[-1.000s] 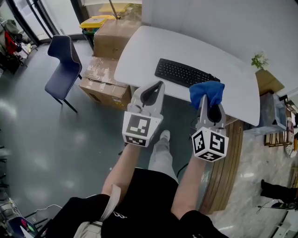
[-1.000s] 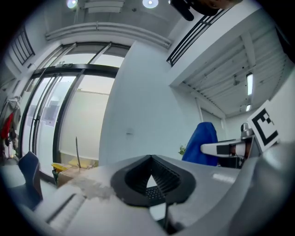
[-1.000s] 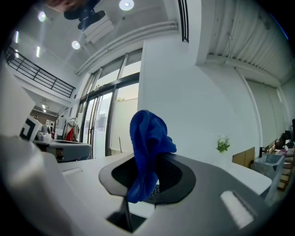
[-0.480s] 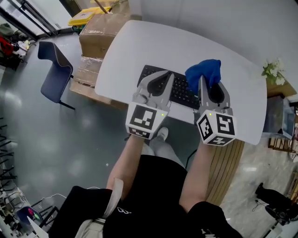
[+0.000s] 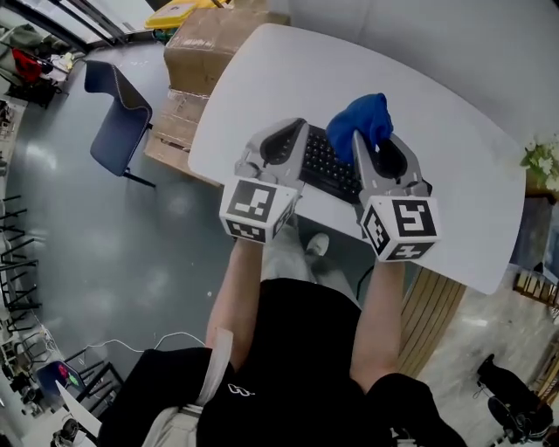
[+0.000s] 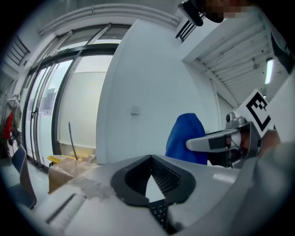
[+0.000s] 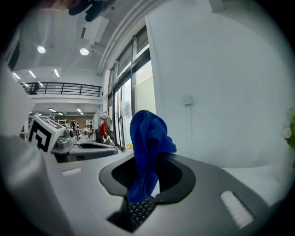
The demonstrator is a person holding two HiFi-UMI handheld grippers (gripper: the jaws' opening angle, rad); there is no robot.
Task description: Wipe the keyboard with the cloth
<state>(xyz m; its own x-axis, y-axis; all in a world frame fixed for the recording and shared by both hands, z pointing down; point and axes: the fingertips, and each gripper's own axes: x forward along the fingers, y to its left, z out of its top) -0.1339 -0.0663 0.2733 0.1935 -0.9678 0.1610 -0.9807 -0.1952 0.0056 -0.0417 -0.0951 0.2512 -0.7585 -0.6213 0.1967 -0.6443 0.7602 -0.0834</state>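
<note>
A black keyboard (image 5: pixel 325 167) lies near the front edge of the white table (image 5: pixel 445 166), partly hidden under both grippers. My right gripper (image 5: pixel 370 142) hovers over its right half, shut on a blue cloth (image 5: pixel 359 120) that bunches up above the jaws. In the right gripper view the cloth (image 7: pixel 146 150) hangs between the jaws, with keys (image 7: pixel 140 209) showing below. My left gripper (image 5: pixel 292 133) is over the keyboard's left part, shut and holding nothing. In the left gripper view its jaws meet at the tip (image 6: pixel 150 157), and the cloth (image 6: pixel 183 138) shows to the right.
Cardboard boxes (image 5: pixel 208 44) and a yellow bin (image 5: pixel 179 10) stand on the floor beyond the table's left end. A dark blue chair (image 5: pixel 119 113) is further left. A small plant (image 5: pixel 543 161) sits past the table's right end.
Both grippers have moved forward from in front of the table edge to above the keyboard. The cloth has stayed in the right gripper.
</note>
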